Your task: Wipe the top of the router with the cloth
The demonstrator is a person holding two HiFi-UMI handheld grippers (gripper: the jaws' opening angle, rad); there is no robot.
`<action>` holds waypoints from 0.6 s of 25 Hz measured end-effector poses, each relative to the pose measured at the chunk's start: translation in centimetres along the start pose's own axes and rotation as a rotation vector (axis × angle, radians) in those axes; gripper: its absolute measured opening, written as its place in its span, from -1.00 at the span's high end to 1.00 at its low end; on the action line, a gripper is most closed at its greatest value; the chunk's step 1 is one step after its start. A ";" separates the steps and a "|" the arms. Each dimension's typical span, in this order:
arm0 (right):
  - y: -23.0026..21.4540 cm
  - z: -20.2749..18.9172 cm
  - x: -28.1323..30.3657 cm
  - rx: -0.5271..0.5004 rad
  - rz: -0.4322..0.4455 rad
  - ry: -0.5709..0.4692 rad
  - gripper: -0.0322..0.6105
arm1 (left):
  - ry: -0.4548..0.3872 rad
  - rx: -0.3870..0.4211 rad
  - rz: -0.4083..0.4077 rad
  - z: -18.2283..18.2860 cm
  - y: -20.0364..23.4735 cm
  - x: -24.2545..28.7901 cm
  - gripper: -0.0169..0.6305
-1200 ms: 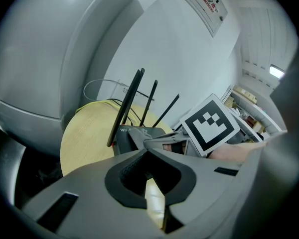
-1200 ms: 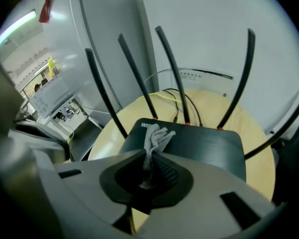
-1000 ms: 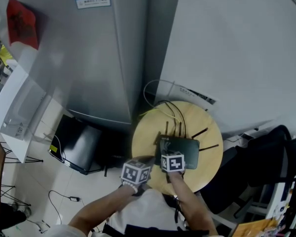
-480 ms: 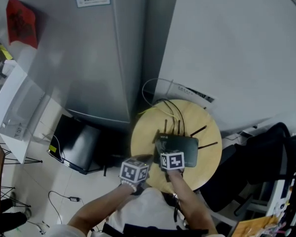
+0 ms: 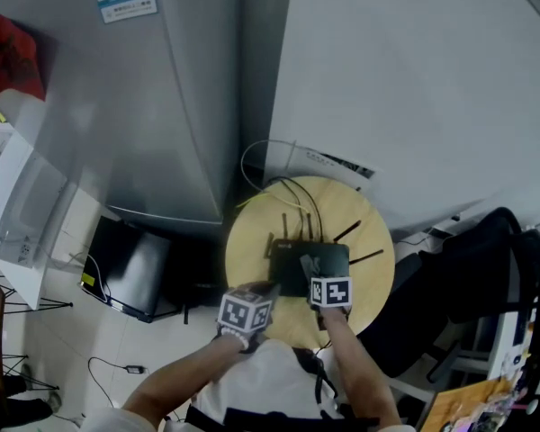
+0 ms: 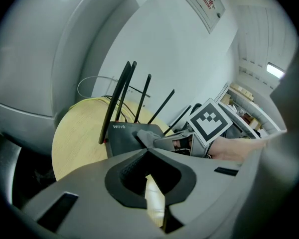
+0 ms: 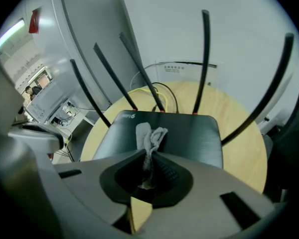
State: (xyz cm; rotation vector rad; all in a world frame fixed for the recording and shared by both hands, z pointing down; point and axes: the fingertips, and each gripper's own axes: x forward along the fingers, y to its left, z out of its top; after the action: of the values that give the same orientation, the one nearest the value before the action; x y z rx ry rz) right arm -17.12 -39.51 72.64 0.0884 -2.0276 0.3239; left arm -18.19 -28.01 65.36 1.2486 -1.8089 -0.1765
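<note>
Left gripper (image 5: 268, 289) sits at the near-left of the round wooden table (image 5: 247, 241), just beside the router (image 5: 288, 261). Its own view shows its jaws pressed together on nothing, plus the "WIFI6" print on the router, too small to read from the head view. Router lies mid-table, antennas up. Right gripper (image 5: 313, 273) is over the router's top. Only its own view shows the grip: cloth (image 7: 150, 133) pinched between closed jaws, free end bunched on the router top just ahead of the tips.
</note>
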 end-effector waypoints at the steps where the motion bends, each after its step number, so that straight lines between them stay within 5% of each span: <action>1: -0.9 -0.2 -0.2 0.010 -0.011 -0.002 0.79 | 0.002 0.004 -0.004 0.0 -0.2 0.2 0.96; 15: -12.5 -4.6 -4.9 0.160 -0.173 -0.023 0.79 | 0.034 0.040 -0.026 0.0 -2.0 1.9 0.95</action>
State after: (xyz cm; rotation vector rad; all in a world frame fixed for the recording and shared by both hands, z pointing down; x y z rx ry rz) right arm -8.38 -50.64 72.69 0.3663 -1.9980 0.3765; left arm -16.99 -30.42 65.38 1.2960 -1.7759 -0.1332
